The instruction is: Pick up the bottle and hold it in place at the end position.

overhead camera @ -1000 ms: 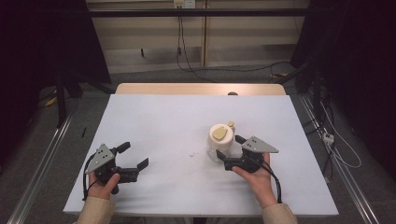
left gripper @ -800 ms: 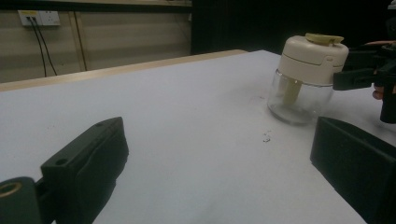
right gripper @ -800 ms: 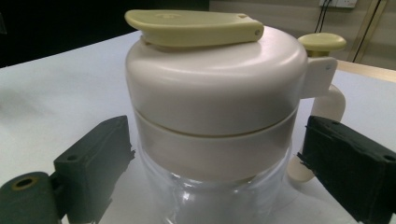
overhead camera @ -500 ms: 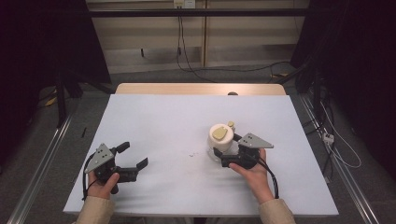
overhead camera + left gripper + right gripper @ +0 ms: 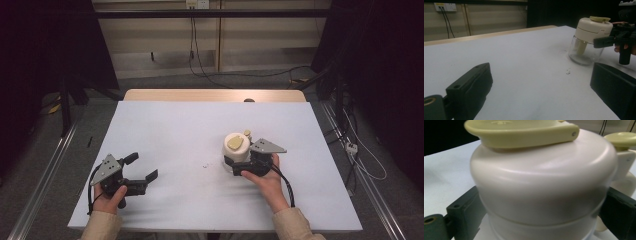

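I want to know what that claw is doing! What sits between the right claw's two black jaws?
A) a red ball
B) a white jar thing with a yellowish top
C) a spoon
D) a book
B: the right gripper has its jaws on either side of the cream-white chopper jar, which has a pale yellow handle on top.

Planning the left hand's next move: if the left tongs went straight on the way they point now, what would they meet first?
Probably nothing close: the left tongs, open, face bare white table. The jar with its cream lid, held between the right tongs, sits off to the right of that line, though depth is unclear.
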The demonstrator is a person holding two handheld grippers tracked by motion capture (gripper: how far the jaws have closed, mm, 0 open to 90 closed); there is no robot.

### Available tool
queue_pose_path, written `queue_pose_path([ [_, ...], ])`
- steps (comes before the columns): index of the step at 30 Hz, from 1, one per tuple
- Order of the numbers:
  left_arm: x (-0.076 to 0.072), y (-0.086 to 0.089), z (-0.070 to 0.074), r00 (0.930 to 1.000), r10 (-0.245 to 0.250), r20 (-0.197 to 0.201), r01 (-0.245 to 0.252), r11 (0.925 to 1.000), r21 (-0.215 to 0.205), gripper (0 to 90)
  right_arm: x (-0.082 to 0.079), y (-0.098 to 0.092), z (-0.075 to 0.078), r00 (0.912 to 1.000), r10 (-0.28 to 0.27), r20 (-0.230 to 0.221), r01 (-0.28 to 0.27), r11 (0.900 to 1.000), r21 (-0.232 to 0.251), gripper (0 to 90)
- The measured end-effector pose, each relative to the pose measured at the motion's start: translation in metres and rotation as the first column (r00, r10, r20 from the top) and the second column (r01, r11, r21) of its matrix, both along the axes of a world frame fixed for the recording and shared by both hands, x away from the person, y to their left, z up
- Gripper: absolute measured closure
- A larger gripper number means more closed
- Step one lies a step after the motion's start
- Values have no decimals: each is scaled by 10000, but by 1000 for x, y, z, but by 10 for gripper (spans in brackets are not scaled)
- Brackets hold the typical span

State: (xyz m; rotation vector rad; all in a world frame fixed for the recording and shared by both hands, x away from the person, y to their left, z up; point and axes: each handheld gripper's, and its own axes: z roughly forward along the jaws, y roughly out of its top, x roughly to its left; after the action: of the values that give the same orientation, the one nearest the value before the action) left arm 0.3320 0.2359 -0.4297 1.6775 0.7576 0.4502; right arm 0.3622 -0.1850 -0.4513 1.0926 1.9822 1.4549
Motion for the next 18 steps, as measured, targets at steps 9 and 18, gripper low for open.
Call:
queue_pose_path([
  [9,0,3,-1,9999,112,-97,-114,9998,-136,36,6,2,-2,9999,115,13,-115,9998,181,41],
  [18,0,3,-1,9998,149,-127,-151,9998,-146,36,9,4,-2,9999,68,-85,-66,9997,251,47],
])
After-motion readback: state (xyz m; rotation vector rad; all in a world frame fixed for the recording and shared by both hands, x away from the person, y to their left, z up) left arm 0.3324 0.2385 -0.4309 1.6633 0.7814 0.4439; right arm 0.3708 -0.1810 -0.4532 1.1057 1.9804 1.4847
